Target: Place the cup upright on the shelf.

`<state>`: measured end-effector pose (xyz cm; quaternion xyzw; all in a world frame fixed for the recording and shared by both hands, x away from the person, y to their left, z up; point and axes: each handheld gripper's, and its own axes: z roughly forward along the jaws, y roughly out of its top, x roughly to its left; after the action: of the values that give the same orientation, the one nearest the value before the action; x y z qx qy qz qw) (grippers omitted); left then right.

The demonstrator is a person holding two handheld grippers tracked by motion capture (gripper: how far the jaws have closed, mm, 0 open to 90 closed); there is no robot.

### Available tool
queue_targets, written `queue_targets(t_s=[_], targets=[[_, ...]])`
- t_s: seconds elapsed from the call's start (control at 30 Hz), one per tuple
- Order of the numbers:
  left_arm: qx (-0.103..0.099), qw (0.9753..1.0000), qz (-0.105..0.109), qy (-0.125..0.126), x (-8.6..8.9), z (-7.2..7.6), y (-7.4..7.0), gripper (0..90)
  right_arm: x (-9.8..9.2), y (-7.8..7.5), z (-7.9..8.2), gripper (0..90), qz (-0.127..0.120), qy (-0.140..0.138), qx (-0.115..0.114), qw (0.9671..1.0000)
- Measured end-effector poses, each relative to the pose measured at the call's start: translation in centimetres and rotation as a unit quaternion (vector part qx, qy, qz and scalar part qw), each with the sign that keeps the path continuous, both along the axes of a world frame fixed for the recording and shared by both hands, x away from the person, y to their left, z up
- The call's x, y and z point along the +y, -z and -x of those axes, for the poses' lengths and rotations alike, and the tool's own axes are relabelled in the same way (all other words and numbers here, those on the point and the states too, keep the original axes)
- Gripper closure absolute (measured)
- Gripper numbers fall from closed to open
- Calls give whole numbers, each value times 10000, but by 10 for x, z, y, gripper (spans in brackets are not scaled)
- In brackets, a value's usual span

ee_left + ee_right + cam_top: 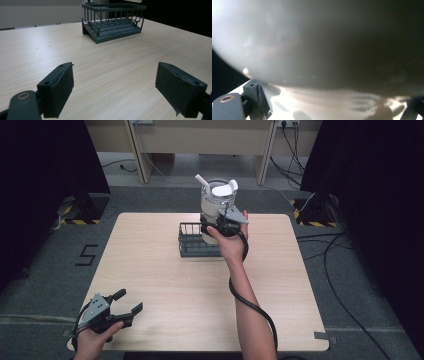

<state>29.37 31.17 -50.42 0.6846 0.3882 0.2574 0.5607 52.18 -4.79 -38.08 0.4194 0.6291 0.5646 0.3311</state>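
A translucent plastic cup (216, 202) with a white lid flap and a white straw is held up over the right end of a dark wire basket (191, 242). My right gripper (212, 227) is shut on the cup's lower part. In the right gripper view the cup's wall (312, 45) looms blurred just beyond the right gripper (332, 106). In the left gripper view the basket (112, 23) looks empty. My left gripper (128, 302) rests open at the table's near left corner, and nothing lies between its pads (61, 86).
The light wooden table (165, 285) stands on grey carpet. Cables trail on the floor at the right (340, 255). Black curtains hang on both sides, and a pale bench runs along the back.
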Motion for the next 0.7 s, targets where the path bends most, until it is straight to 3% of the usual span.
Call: queue_targets(t_s=[0.7], targets=[[18, 10000, 7, -8, 0, -1, 0, 146, 5, 2, -25, 111, -7, 142, 134, 9998]])
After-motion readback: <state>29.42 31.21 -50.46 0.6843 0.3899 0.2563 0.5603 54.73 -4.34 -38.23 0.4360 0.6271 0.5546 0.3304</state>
